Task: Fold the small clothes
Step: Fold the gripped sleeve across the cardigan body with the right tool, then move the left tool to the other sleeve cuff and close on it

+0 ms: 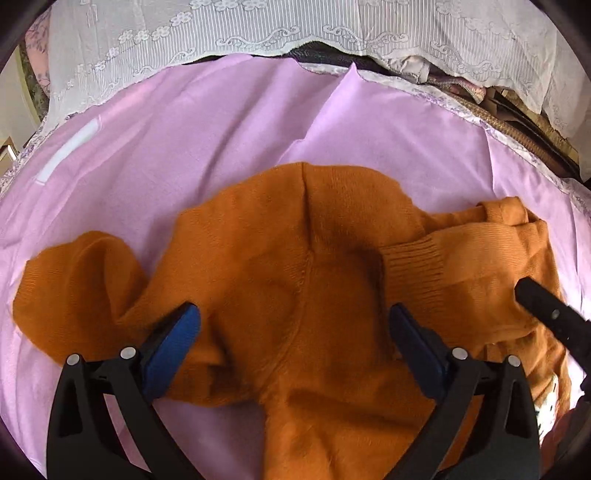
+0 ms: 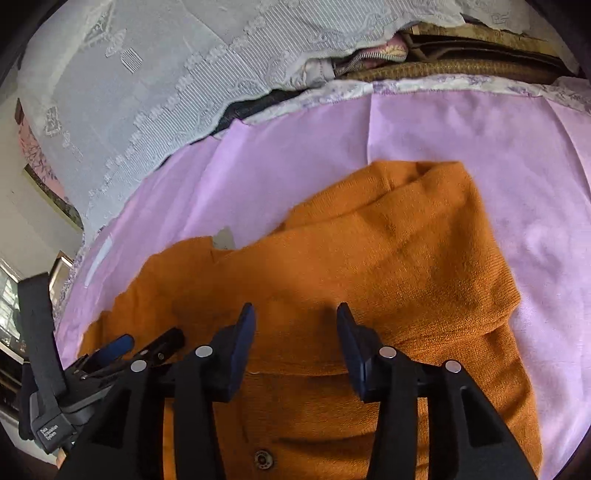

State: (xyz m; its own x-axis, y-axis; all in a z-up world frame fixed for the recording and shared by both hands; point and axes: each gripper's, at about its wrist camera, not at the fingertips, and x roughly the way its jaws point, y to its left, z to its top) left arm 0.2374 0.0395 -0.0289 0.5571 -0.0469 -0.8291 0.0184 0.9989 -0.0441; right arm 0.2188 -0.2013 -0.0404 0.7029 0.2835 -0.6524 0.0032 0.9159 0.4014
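We see both claws, left claw (image 1: 295, 325) and right claw (image 2: 296, 325), parted and empty, poised over the orange cardigan (image 1: 314, 266) on the pink sheet (image 1: 184, 147).

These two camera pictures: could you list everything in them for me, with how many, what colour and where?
knitted cardigan: one, orange-brown, crumpled on the pink sheet under both claws; a round button shows near the bottom of the right wrist view.
sheet: one, pink, spread under the cardigan.
lace cloth: one, white, draped along the far edge beyond the sheet.
woven basket rim: one, brown, behind the sheet under the lace.
left claw: one, black with blue pads, open above the cardigan, gripping nothing.
right claw: one, black with blue pads, open above the cardigan, gripping nothing.
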